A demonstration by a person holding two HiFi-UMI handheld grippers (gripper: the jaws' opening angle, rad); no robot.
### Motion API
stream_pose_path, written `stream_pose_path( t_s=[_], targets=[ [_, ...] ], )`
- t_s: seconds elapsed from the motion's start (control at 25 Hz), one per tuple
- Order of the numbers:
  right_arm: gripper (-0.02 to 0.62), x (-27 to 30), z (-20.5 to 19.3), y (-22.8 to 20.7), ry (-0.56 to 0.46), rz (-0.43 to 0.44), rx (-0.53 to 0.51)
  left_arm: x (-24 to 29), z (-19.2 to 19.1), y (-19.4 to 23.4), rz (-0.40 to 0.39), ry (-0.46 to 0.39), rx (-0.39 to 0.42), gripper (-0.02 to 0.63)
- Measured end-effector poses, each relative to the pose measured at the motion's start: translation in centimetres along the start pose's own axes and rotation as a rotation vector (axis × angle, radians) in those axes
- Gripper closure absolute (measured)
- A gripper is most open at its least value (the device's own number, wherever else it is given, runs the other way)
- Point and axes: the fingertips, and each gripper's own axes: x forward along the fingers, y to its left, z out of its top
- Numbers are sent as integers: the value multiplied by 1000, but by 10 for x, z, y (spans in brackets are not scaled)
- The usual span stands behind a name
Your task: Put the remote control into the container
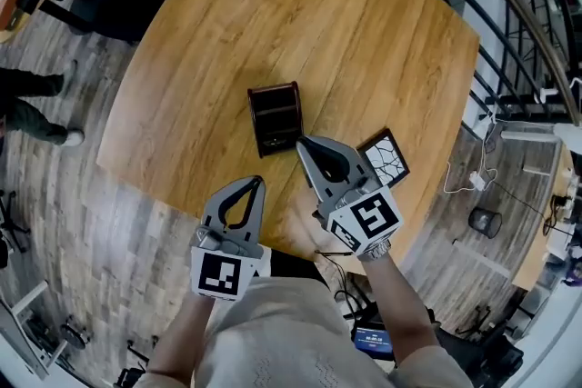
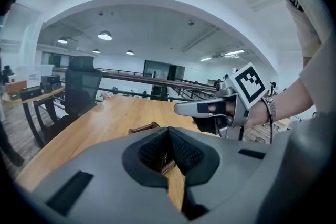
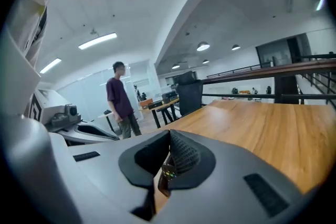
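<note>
A dark brown wooden container [image 1: 273, 90] stands on the round wooden table [image 1: 300, 4], with compartments open to the top. In the right gripper view a dark remote control [image 3: 167, 171] with small coloured buttons shows just past the jaws, beside the brown container edge. My right gripper [image 1: 304, 144] is shut with nothing in it, and its tip is close to the container's near right corner. The left gripper [image 1: 258, 182] is also shut and bare, a little nearer to me. From the left gripper view the container [image 2: 142, 128] lies straight ahead, and the right gripper [image 2: 181, 108] hovers to its right.
A black square coaster [image 1: 387, 157] with a white crack pattern lies right of the container near the table edge. A person [image 3: 121, 98] stands beyond the table. An office chair [image 2: 81, 93] stands at the far side. Railings [image 1: 509, 23] run along the right.
</note>
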Motion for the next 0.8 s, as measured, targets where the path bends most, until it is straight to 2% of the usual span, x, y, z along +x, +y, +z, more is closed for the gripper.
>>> stream_pose_path(
  t_s=[0.28, 0.48, 0.64, 0.8],
  targets=[
    [577, -36, 33, 23, -126, -116, 120, -4, 33, 5, -158, -39, 24, 594],
    [577, -50, 50, 61, -169, -208, 120, -15, 47, 5, -251, -52, 77, 594],
    [577, -59, 60, 83, -212, -306, 125, -26, 65, 1, -312, -89, 68, 594],
    [577, -57, 62, 102, -251, -374, 141, -39, 61, 6, -374, -76, 109, 594]
  ],
)
